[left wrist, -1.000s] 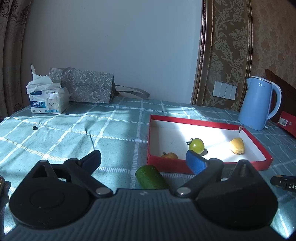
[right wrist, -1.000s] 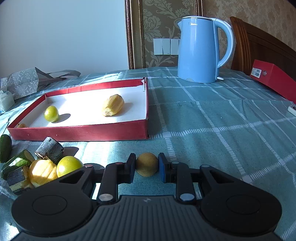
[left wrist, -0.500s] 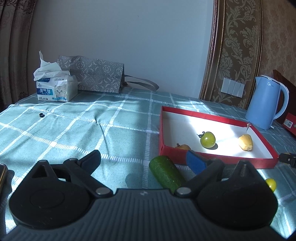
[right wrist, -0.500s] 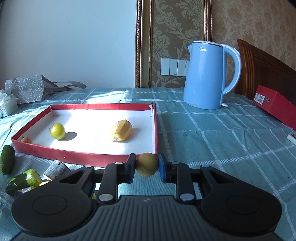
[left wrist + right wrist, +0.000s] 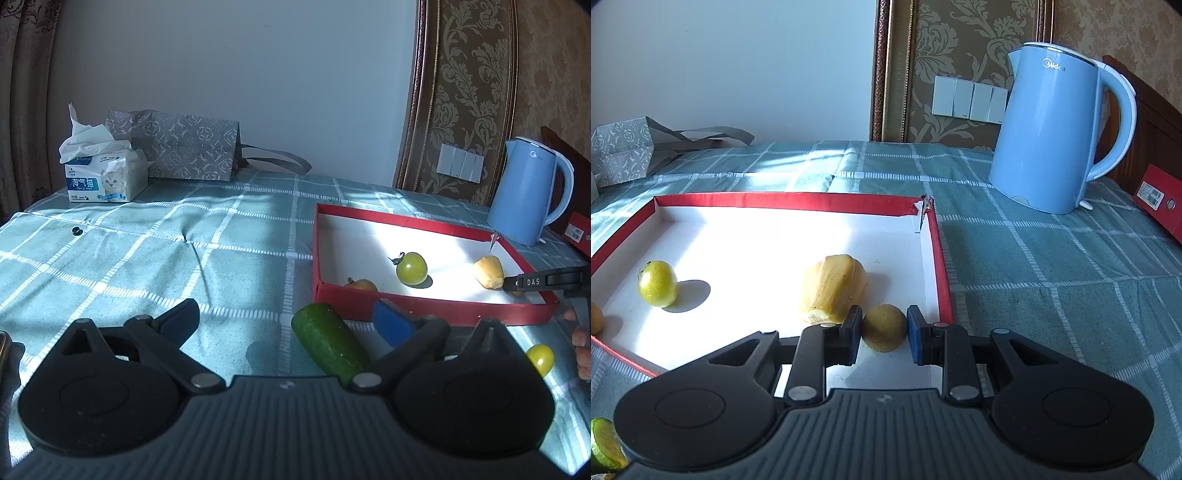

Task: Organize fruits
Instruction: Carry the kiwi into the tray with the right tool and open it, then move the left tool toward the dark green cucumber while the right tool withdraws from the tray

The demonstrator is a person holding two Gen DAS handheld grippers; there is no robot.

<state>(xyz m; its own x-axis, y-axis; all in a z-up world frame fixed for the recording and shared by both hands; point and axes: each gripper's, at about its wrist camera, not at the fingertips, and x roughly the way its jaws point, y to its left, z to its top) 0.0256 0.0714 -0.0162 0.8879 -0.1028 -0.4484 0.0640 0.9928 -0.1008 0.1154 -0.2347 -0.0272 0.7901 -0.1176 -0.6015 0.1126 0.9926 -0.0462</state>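
Your right gripper (image 5: 884, 328) points downward over the near right corner of the red tray (image 5: 940, 258), its two pads pressed on a small round brownish-yellow fruit (image 5: 884, 328) that hangs above the tray's white floor, just beside the ribbed yellow fruit (image 5: 833, 288) lying there. Your left gripper (image 5: 284, 315) is tilted down over the checked tablecloth (image 5: 147, 258) in front of the tray's near left corner, its jaws spread wide and gripping nothing; the cucumber (image 5: 328, 341) lies on the cloth between them, closer to the blue-padded finger (image 5: 391, 323). From that side you can see the right gripper's fingers reaching in over the tray's right end, with part of your hand (image 5: 581, 350) at the frame edge. A green tomato (image 5: 657, 282) sits toward the tray's left, and another small yellowish fruit (image 5: 360, 285) rests against the near wall. Compared with a second ago, your right gripper has carried the round fruit from the cloth in front of the tray to a place over its interior, grip unchanged, while your left gripper has barely shifted and its jaws are as wide as before. The blue kettle (image 5: 1049, 133) stands beyond the tray.
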